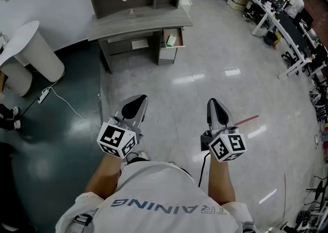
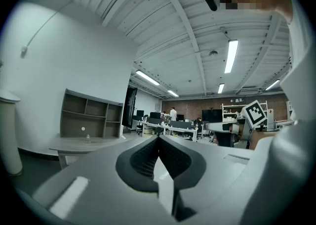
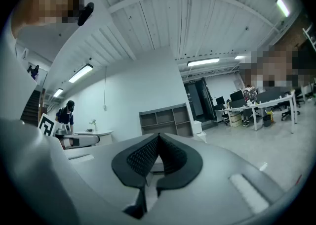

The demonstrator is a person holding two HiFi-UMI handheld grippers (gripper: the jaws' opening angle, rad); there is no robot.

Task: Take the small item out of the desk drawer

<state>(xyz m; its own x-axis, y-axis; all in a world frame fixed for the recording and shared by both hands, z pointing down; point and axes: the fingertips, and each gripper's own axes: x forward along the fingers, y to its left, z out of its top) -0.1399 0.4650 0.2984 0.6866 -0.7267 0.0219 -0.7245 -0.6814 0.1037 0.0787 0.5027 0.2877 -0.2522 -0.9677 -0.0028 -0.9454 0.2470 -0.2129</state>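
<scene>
Both pinched closed — left claw point(image 1: 139, 99), right claw point(image 1: 212, 103); drawer point(image 1: 173, 46) open, item point(image 1: 171, 39) inside.

Ceiling lights are mirrored in the smooth, glossy pale grey floor point(image 1: 220, 68). A matt wood grain is shown by the grey desk tabletop point(image 1: 138, 21). The left gripper point(image 1: 137, 100) is finished in matt grey plastic; its black pads point(image 2: 143, 158) are finely ribbed.

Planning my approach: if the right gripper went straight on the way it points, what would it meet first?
Nothing close: the right gripper points across bare floor. The desk, near its open drawer, looks first in line, though depth is unclear.
</scene>
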